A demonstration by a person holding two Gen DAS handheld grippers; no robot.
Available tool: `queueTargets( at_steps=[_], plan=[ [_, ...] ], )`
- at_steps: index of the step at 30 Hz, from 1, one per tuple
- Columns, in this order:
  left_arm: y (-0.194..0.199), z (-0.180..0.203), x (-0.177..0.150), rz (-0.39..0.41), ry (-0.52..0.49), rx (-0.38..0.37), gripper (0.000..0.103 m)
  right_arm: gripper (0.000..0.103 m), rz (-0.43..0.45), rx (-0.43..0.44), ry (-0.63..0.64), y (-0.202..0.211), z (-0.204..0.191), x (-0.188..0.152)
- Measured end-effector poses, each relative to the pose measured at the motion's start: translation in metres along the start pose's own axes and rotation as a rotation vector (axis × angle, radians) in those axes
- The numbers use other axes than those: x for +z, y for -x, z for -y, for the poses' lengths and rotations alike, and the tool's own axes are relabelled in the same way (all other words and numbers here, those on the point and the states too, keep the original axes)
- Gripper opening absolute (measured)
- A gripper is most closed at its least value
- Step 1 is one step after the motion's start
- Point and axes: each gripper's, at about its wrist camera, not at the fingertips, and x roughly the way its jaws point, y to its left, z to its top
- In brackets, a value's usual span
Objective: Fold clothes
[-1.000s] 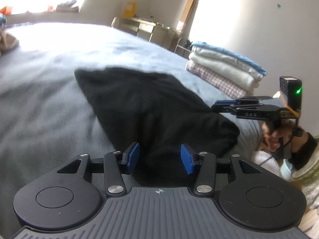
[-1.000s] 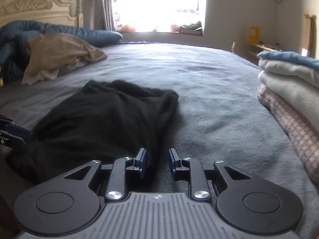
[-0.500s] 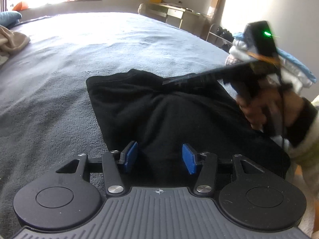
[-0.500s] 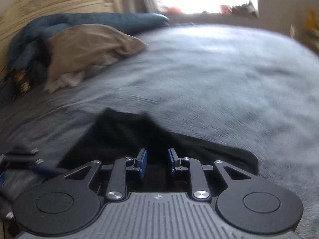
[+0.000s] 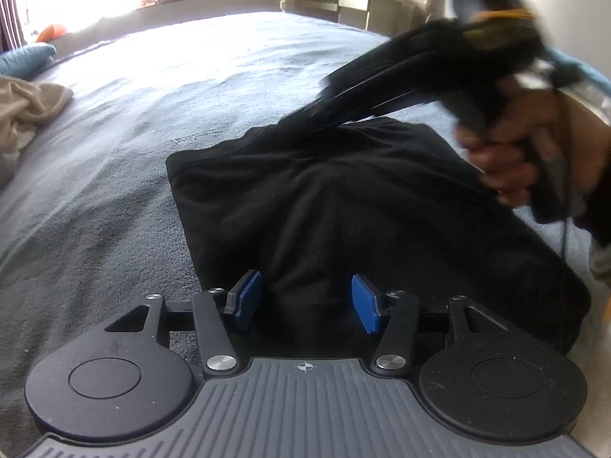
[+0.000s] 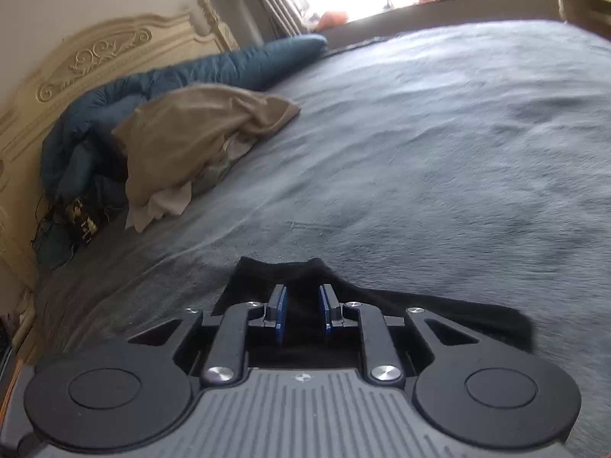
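Note:
A black garment (image 5: 343, 210) lies folded and flat on the grey bedcover (image 5: 114, 152). My left gripper (image 5: 305, 301) hovers at its near edge. Its blue pads (image 5: 244, 297) stand wide apart and are opening a little, pressing on nothing. A hand (image 5: 508, 160) brings my right gripper (image 5: 324, 114), blurred, down onto the garment's far edge. In the right wrist view that gripper (image 6: 302, 311) shows a narrow gap that is opening slightly. The black cloth (image 6: 439, 309) lies under and between the pads, and I see no pinch.
A crumpled beige garment (image 6: 198, 129) and a blue duvet (image 6: 229, 68) lie by the carved headboard (image 6: 95, 57). A desk (image 5: 343, 4) stands beyond the bed's far side. Grey bedcover stretches out beyond the black cloth.
My right gripper swung from the garment's right side across to its far edge and turned toward the headboard. The left gripper shifted and tilted over the near edge. The garment stays put.

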Motion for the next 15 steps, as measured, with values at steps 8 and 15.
queueTargets(
  at_steps=[8,15],
  plan=[
    [-0.002,0.013,0.004,-0.017,-0.066,0.07,0.058,0.021,0.104,-0.273,-0.08,0.047,0.032,-0.018],
    [-0.005,0.023,0.006,-0.021,-0.11,0.112,0.059,0.025,0.145,-0.164,-0.031,0.142,0.003,-0.076]
  ],
)
